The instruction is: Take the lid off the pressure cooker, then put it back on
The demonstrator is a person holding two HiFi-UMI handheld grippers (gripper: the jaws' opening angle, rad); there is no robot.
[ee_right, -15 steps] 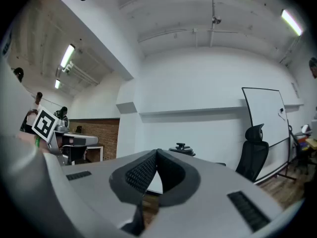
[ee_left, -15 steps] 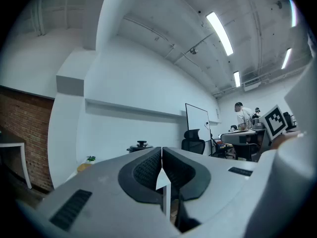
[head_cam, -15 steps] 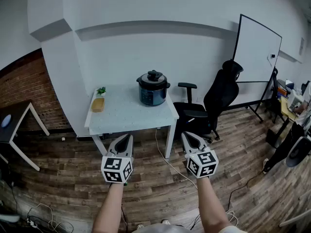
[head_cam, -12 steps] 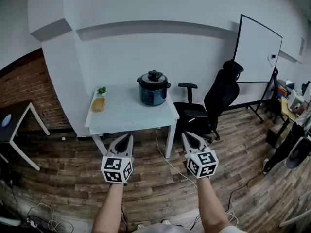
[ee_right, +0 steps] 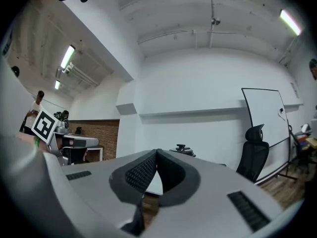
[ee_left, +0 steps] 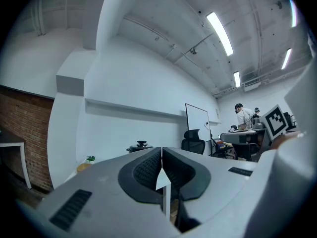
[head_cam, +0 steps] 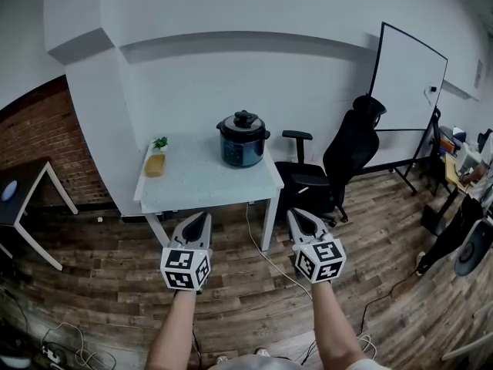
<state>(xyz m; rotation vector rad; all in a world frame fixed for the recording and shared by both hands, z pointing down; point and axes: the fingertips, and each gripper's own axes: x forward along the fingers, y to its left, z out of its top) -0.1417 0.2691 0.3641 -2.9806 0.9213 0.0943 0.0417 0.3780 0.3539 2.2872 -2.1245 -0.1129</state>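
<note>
A dark blue pressure cooker [head_cam: 243, 143] with its black lid [head_cam: 244, 122] on stands at the back right of a white table [head_cam: 202, 182]. Its lid knob shows far off in the left gripper view [ee_left: 140, 144] and in the right gripper view [ee_right: 180, 147]. My left gripper [head_cam: 198, 216] is held over the floor in front of the table, jaws shut with nothing between them. My right gripper [head_cam: 296, 213] hangs beside it, also shut and empty. Both are well short of the cooker.
A small plant [head_cam: 160, 143] and a yellow-brown object [head_cam: 155, 165] sit at the table's left edge. A black office chair [head_cam: 339, 164] stands right of the table, a whiteboard [head_cam: 406, 82] behind it. A cable [head_cam: 266, 257] trails on the wooden floor. A dark side table [head_cam: 23, 195] is far left.
</note>
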